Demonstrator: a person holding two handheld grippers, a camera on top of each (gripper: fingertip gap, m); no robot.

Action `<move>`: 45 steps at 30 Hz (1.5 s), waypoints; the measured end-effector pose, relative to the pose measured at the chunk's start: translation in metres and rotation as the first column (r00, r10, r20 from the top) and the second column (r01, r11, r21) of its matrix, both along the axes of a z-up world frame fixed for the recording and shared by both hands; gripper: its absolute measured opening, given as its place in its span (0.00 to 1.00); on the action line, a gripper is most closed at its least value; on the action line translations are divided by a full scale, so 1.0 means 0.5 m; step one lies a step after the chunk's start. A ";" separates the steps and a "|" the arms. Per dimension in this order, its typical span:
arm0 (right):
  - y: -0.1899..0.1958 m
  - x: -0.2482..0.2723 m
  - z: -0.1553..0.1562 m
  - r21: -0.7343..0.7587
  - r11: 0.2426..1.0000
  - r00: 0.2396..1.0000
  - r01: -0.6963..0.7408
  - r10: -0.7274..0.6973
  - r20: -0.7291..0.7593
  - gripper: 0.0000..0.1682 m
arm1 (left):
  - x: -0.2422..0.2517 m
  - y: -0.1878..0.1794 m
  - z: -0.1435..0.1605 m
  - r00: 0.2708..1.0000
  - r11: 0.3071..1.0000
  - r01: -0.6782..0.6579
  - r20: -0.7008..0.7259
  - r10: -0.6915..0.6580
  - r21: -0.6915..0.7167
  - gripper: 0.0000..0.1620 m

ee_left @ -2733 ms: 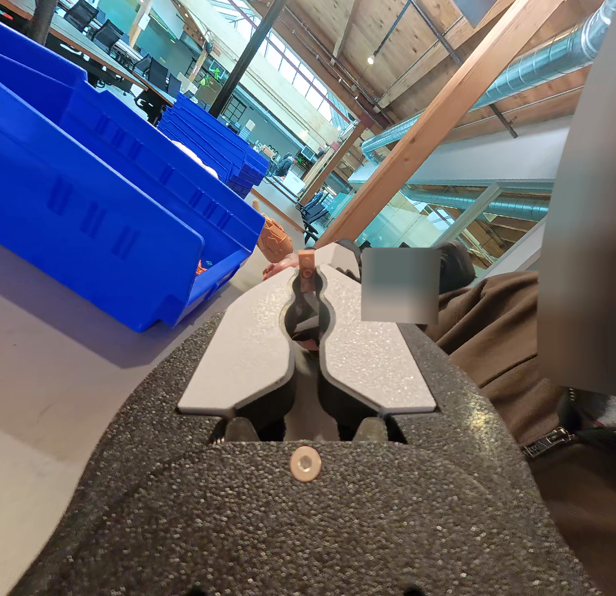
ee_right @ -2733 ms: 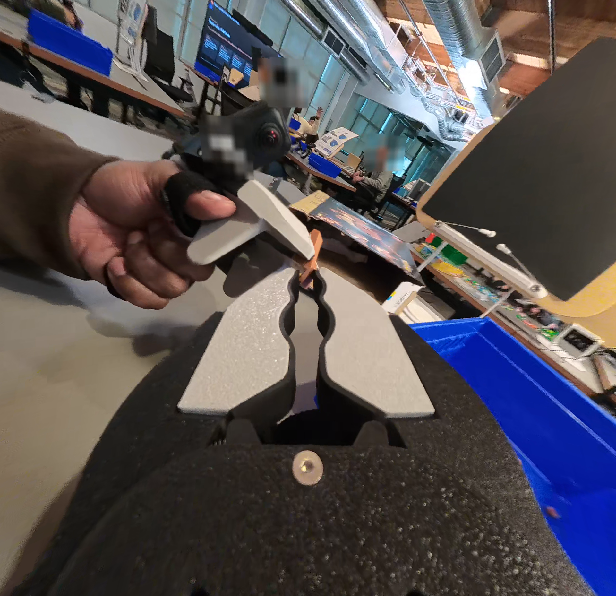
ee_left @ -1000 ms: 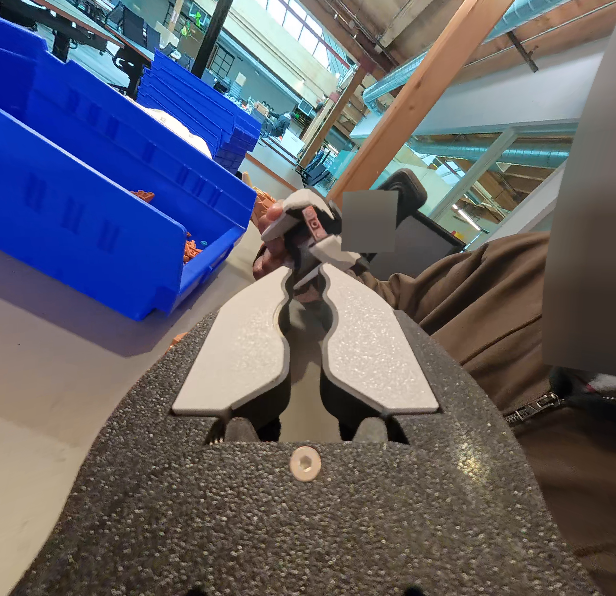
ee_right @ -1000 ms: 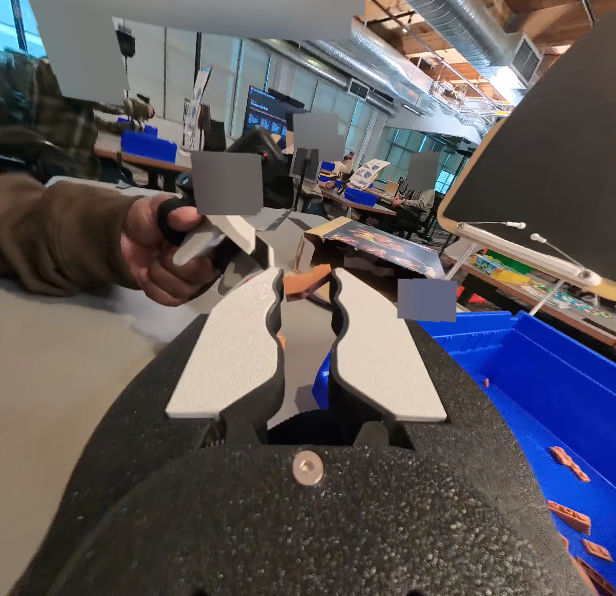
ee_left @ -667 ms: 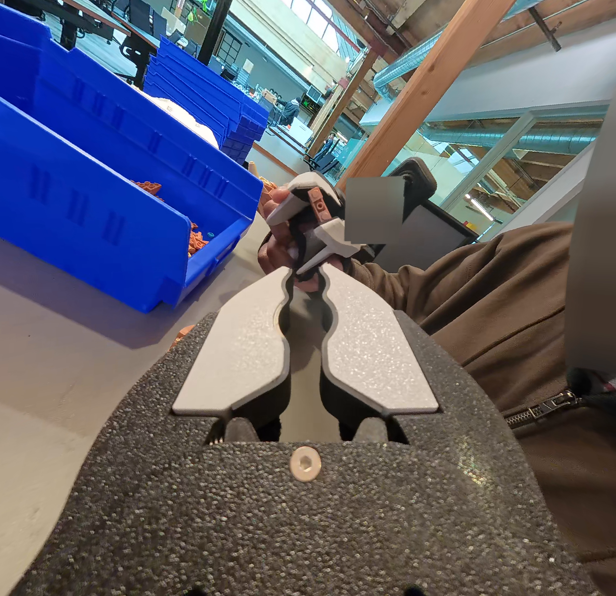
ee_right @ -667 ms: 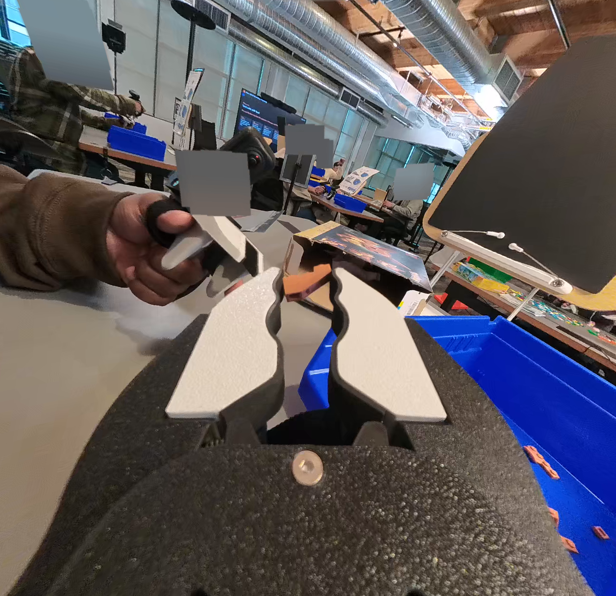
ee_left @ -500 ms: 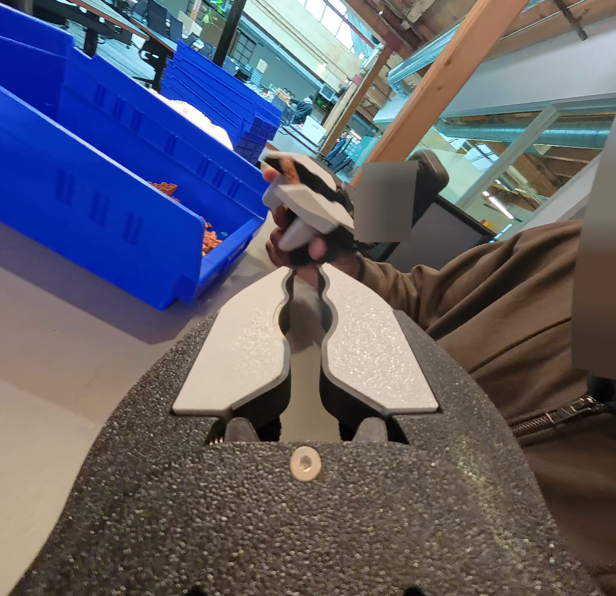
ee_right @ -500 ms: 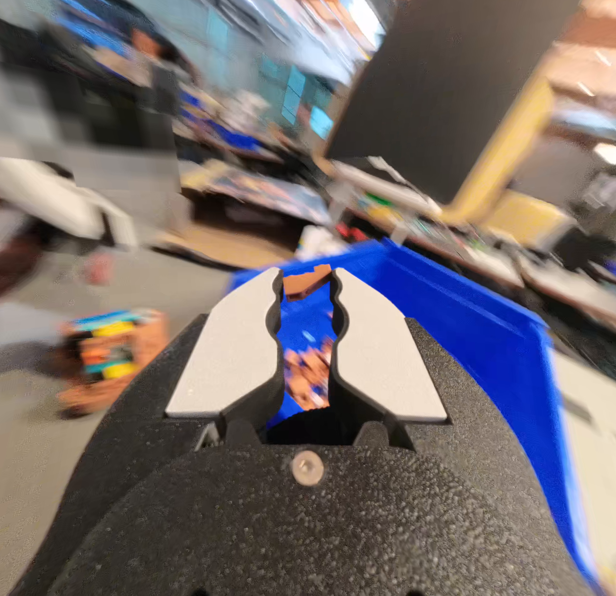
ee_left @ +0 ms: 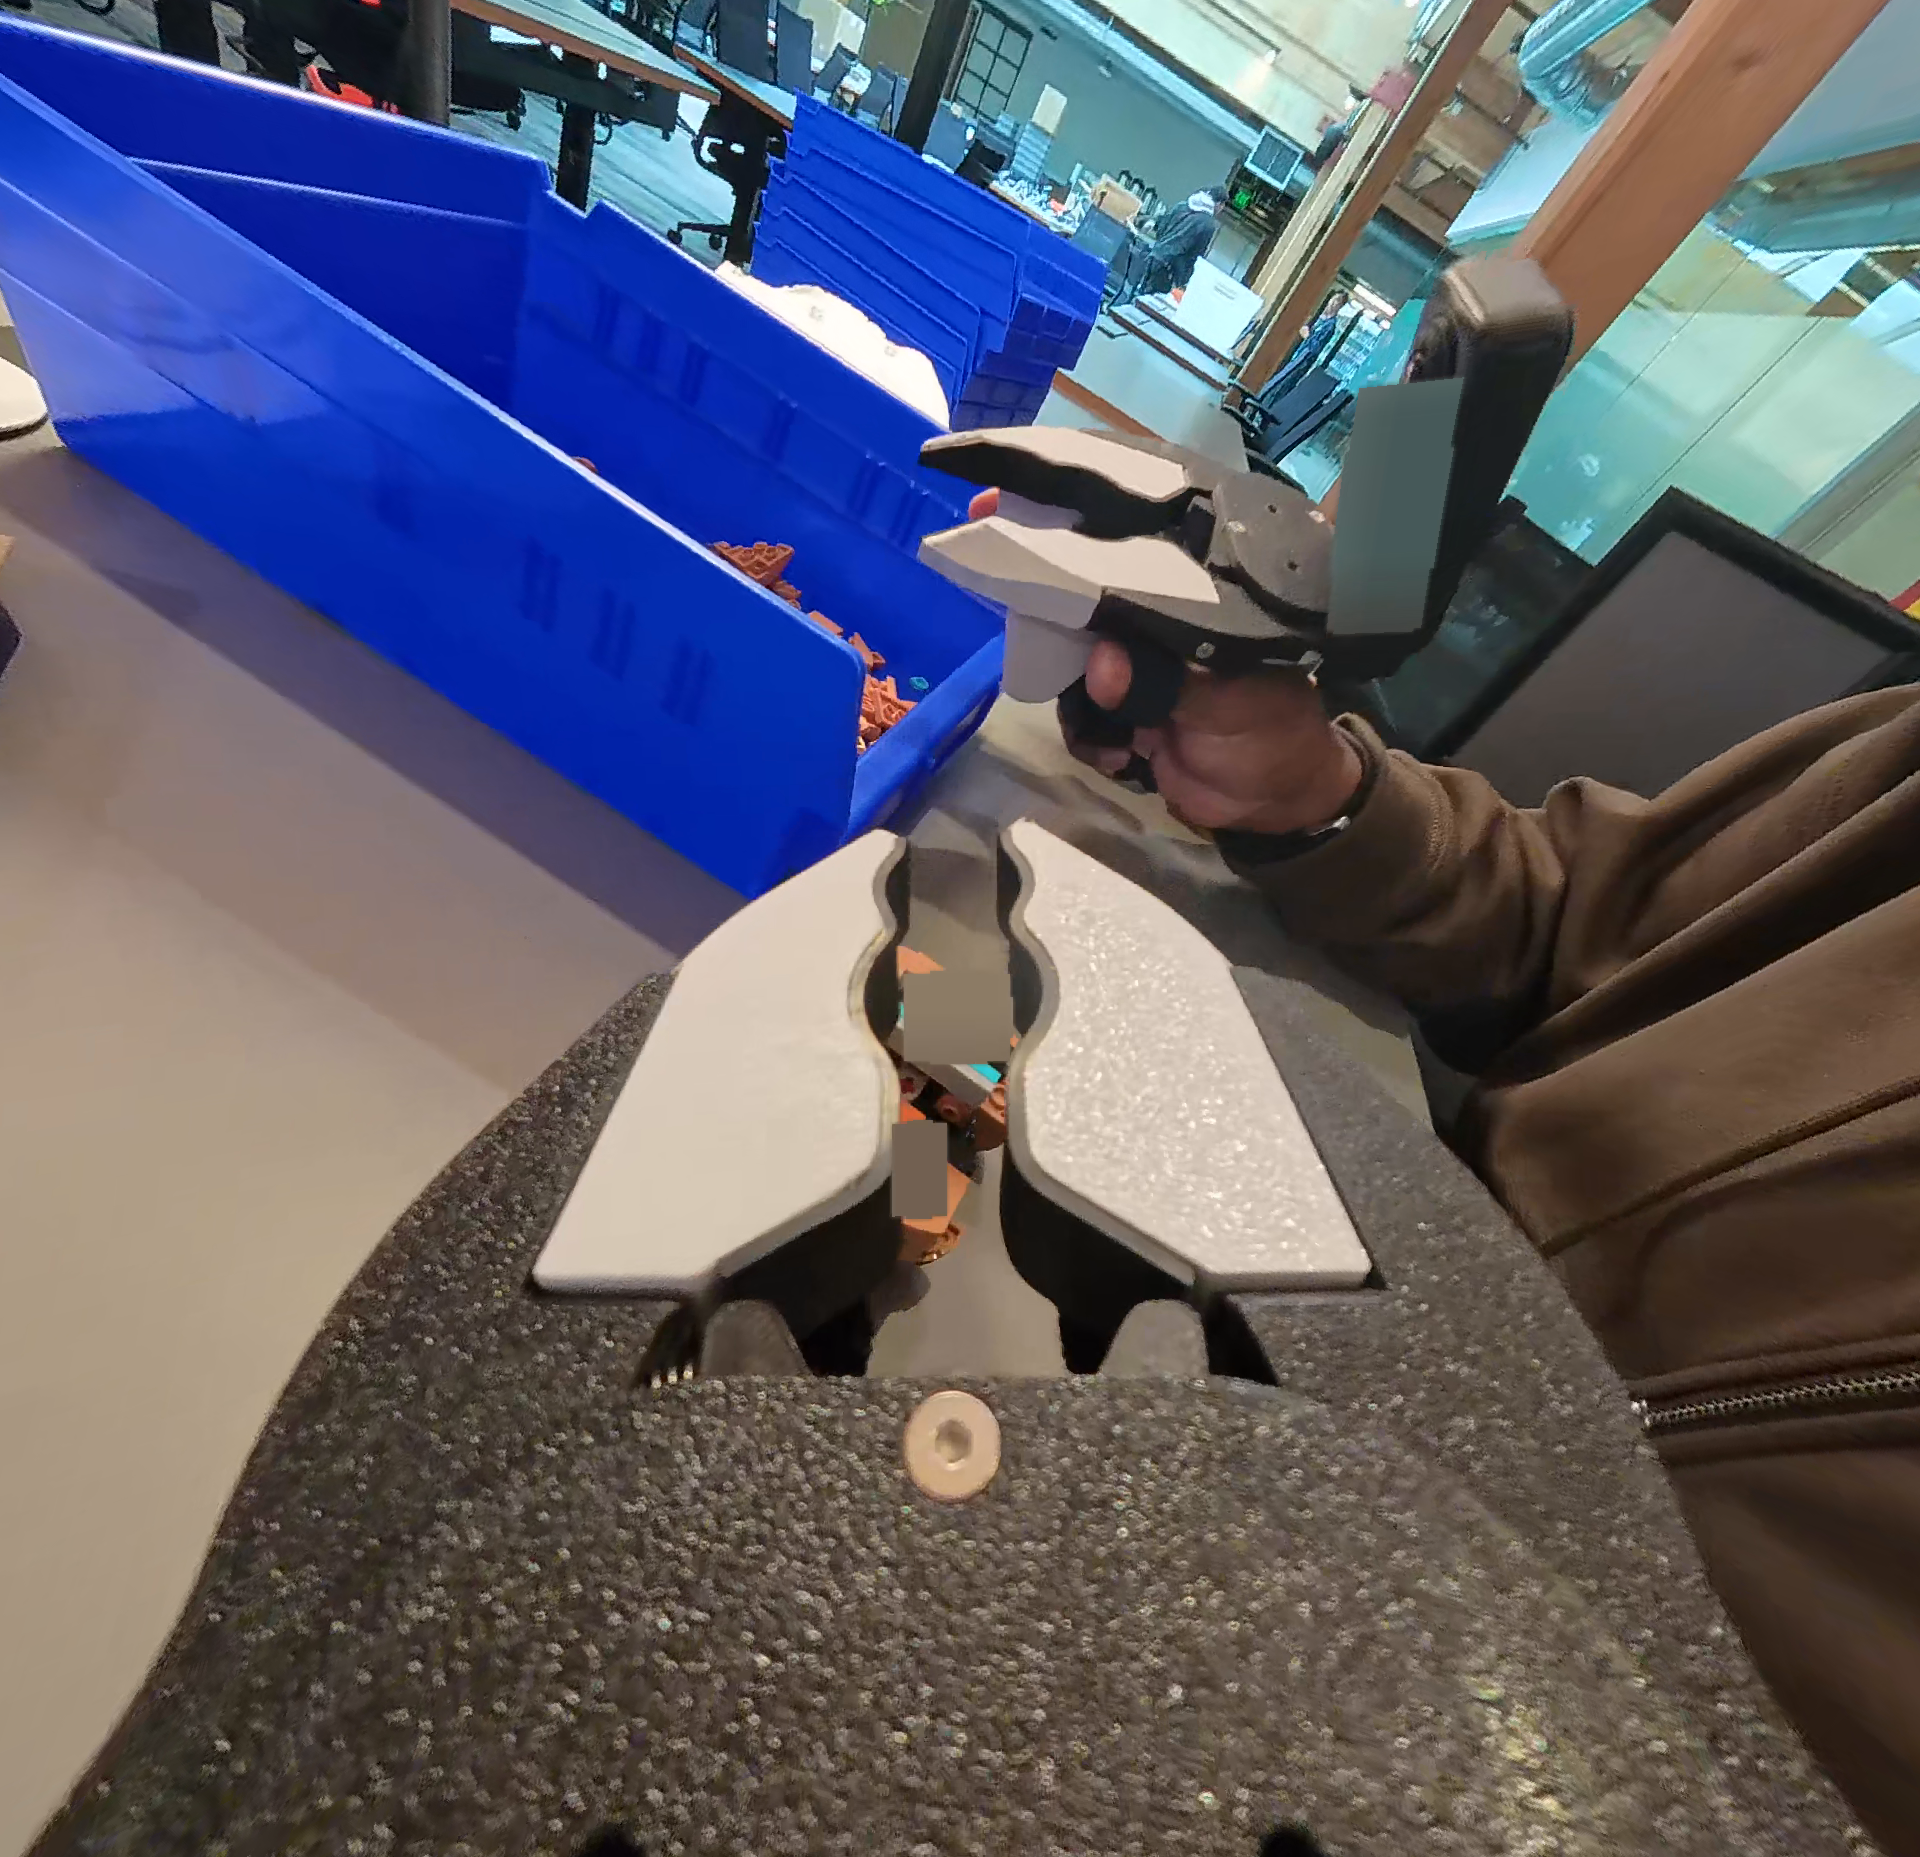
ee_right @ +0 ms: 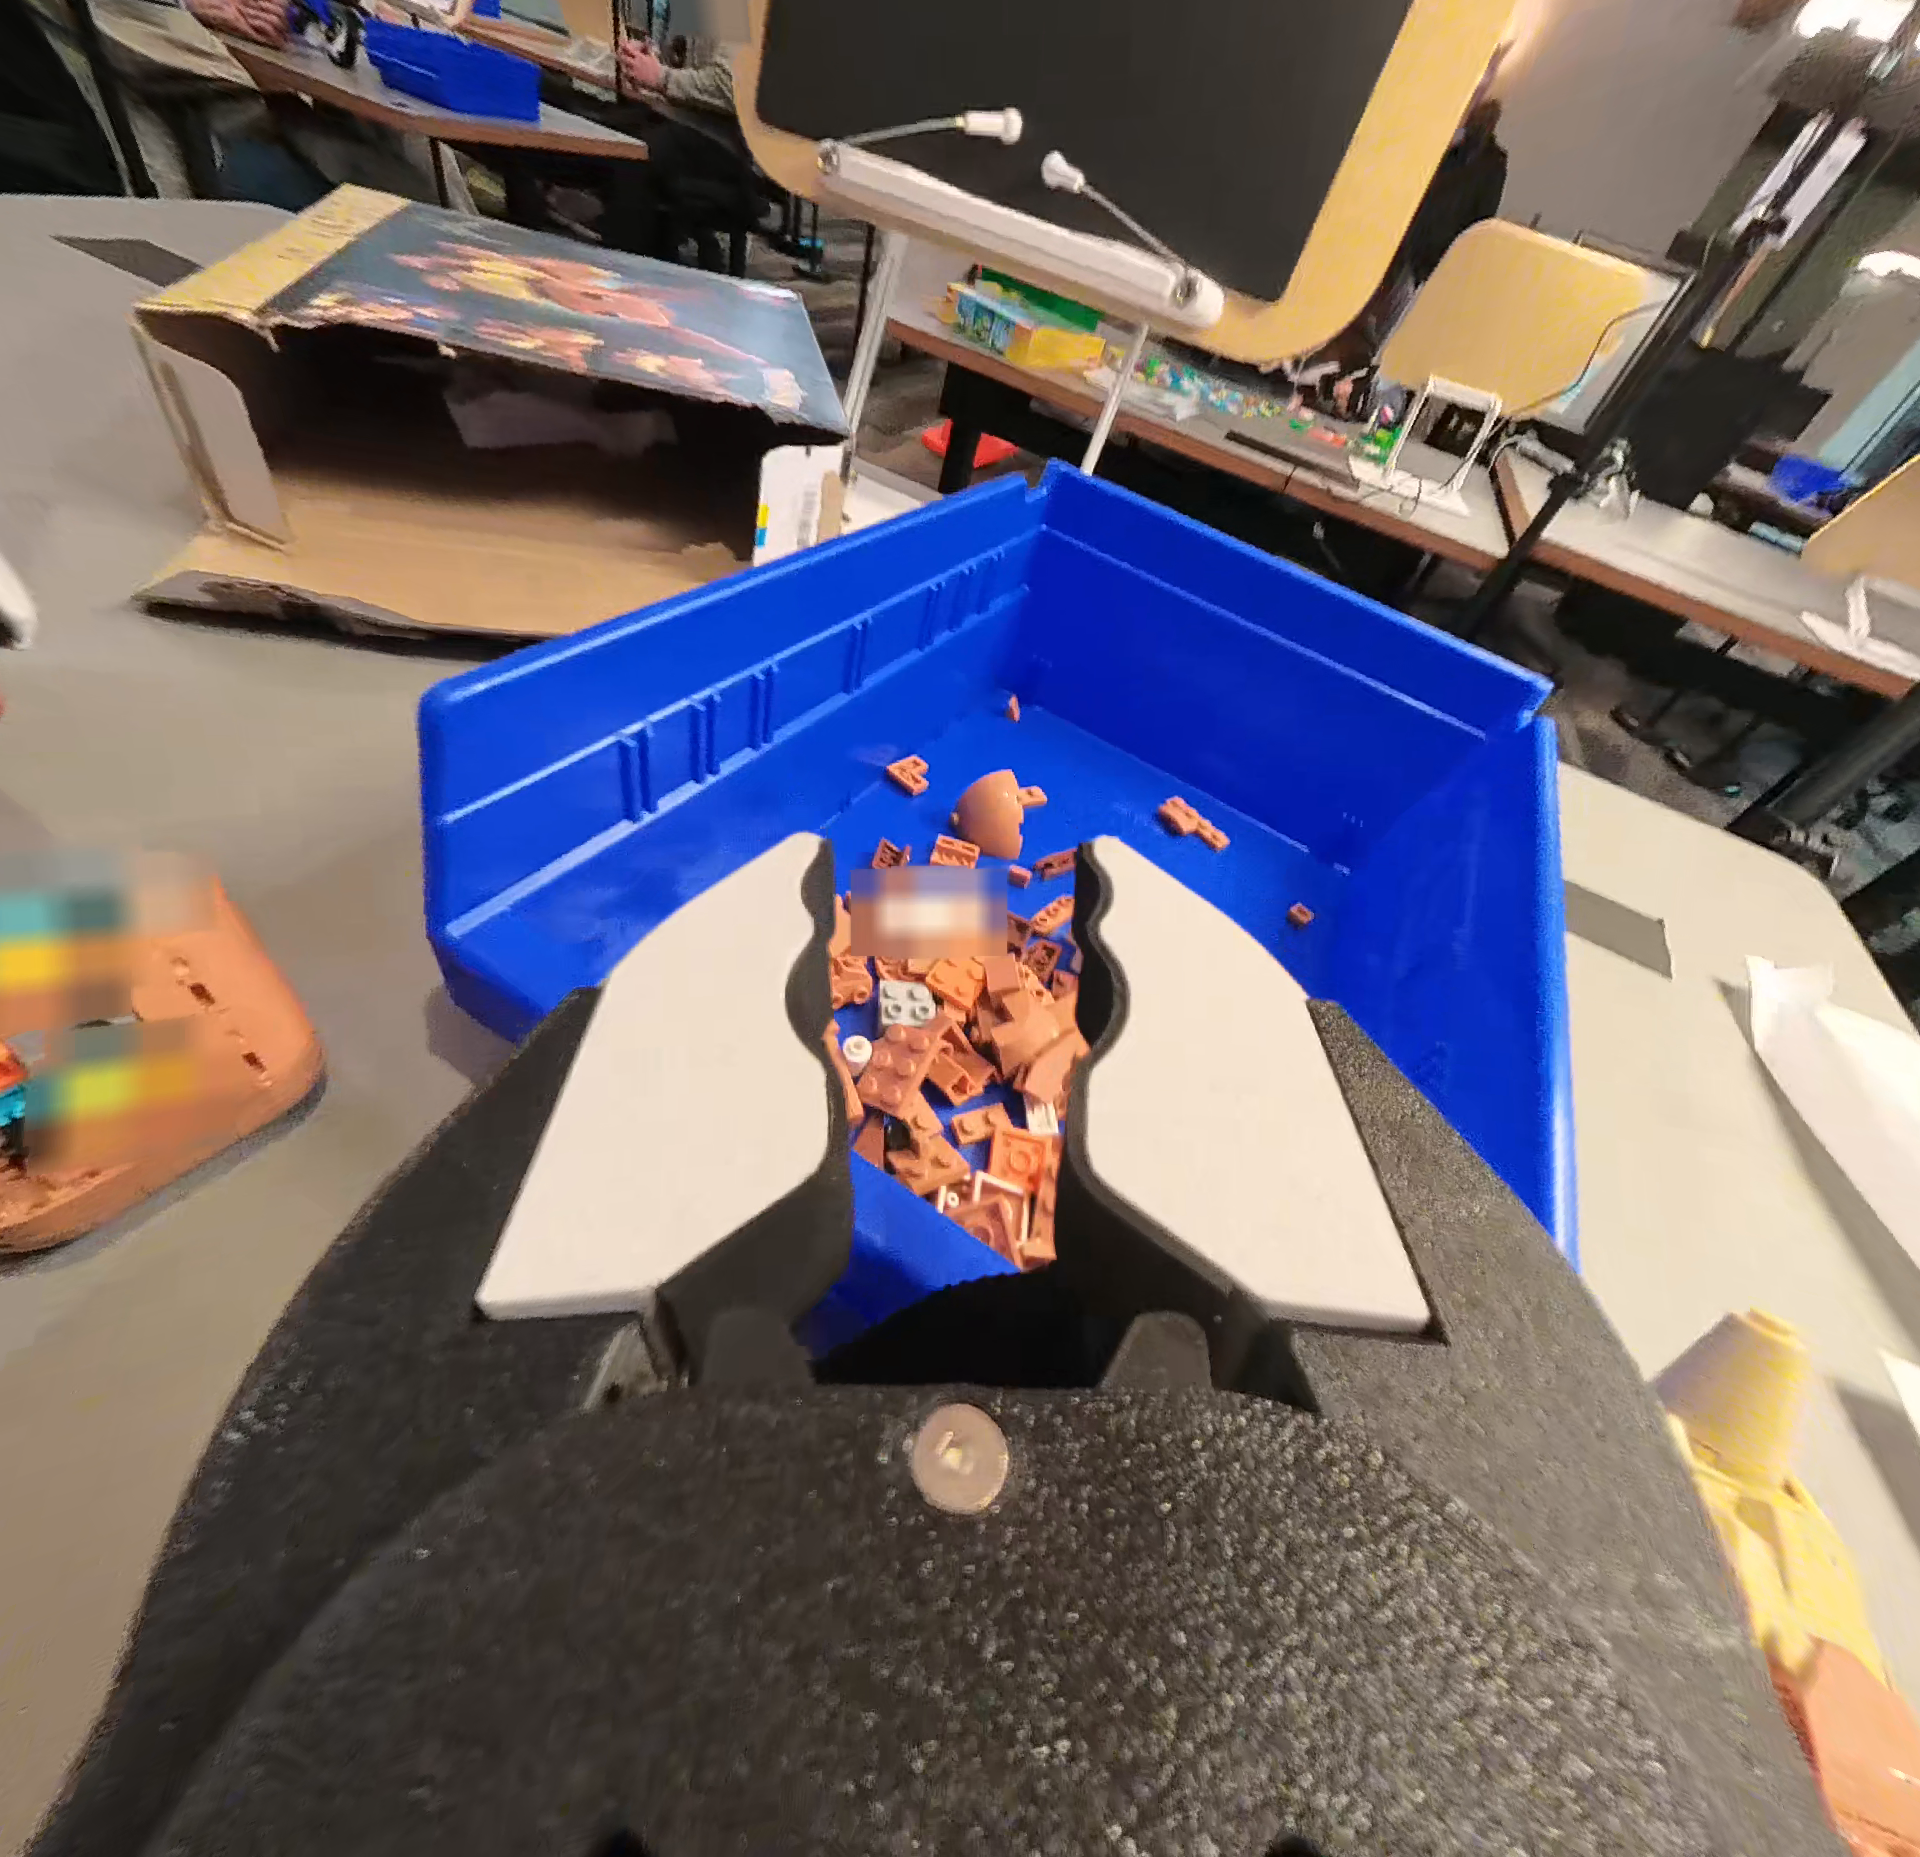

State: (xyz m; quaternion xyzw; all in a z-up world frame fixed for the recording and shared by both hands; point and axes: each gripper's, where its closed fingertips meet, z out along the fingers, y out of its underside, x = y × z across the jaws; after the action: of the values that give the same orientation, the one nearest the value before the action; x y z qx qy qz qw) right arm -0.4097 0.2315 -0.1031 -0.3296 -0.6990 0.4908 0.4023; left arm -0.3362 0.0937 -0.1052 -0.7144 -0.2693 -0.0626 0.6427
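My right gripper (ee_right: 953, 846) is open and empty. It hangs over the near end of a blue bin (ee_right: 727, 727) that holds a heap of small brown bricks (ee_right: 956, 1059) and a rounded brown piece (ee_right: 987, 805). In the left wrist view a hand holds this gripper (ee_left: 935, 508) above the same bin (ee_left: 468, 560). My left gripper (ee_left: 951, 851) is narrowly open and holds nothing. It points down over a brown brick model (ee_left: 940, 1101), seen through the gap. The model also shows blurred in the right wrist view (ee_right: 208, 1028), left of the bin.
A torn-open cardboard box (ee_right: 468, 405) lies behind the bin. A yellow brick figure (ee_right: 1756, 1475) and white paper (ee_right: 1818, 1059) lie to its right. More blue bins (ee_left: 914, 280) stand behind. A dark monitor (ee_left: 1662, 664) and a brown sleeve (ee_left: 1558, 924) are at the right.
The small brown brick passed from my left gripper to my right. The right gripper swung over the bin and opened; the brick is gone from its fingers. The left gripper tilted down.
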 end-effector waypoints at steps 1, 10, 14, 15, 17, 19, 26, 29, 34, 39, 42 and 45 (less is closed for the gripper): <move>0.003 0.000 -0.006 0.006 1.000 1.000 0.002 -0.002 0.020 0.26 | -0.001 0.000 -0.003 1.000 1.000 -0.001 -0.004 0.001 -0.011 0.09; 0.010 0.008 -0.028 0.084 0.996 0.996 0.028 -0.035 0.079 0.28 | -0.004 0.000 -0.019 0.999 0.998 -0.008 -0.033 0.006 -0.066 0.10; 0.022 0.007 -0.039 0.100 0.994 0.991 0.054 -0.065 0.115 0.28 | -0.007 -0.003 -0.024 0.999 0.997 -0.012 -0.038 0.009 -0.076 0.10; 0.028 0.005 -0.042 0.104 0.992 0.989 0.065 -0.078 0.127 0.27 | -0.008 -0.003 -0.025 0.999 0.997 -0.013 -0.039 0.010 -0.078 0.10; 0.040 0.003 -0.047 0.104 0.991 0.984 0.082 -0.097 0.148 0.27 | -0.011 -0.005 -0.027 0.999 0.996 -0.015 -0.044 0.012 -0.084 0.10; 0.047 0.002 -0.052 0.089 0.993 0.980 0.082 -0.097 0.176 0.27 | -0.014 -0.007 -0.030 0.998 0.995 -0.023 -0.056 0.017 -0.094 0.10; 0.037 0.006 -0.043 0.083 0.995 0.983 0.052 -0.066 0.173 0.27 | -0.020 -0.005 -0.036 0.998 0.995 -0.026 -0.060 0.021 -0.093 0.10; 0.021 0.029 -0.028 0.167 0.986 0.979 -0.003 -0.030 0.200 0.26 | -0.019 -0.005 -0.035 0.998 0.995 -0.028 -0.066 0.021 -0.098 0.10; 0.032 0.070 0.023 0.572 0.797 0.967 -0.196 0.059 0.249 0.23 | -0.011 -0.009 -0.008 0.995 0.997 -0.032 -0.095 0.025 -0.075 0.10; 0.026 0.037 -0.039 0.671 0.405 0.784 -0.621 0.334 0.524 0.22 | 0.003 -0.003 0.006 0.993 0.998 -0.021 -0.121 0.013 -0.067 0.10; 0.037 -0.012 -0.085 0.616 0.331 0.699 -0.715 0.308 0.645 0.21 | -0.002 -0.004 -0.003 0.991 0.995 -0.037 -0.134 0.025 -0.089 0.10; 0.048 -0.037 -0.112 0.615 0.276 0.672 -0.739 0.242 0.699 0.18 | -0.009 -0.008 -0.010 0.992 0.994 -0.047 -0.125 0.035 -0.096 0.10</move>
State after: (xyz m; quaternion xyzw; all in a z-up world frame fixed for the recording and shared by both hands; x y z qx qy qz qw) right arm -0.4284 0.2556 -0.1593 0.0592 -0.9855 0.0674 0.1441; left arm -0.3405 0.0896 -0.1103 -0.7420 -0.2467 0.0083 0.6233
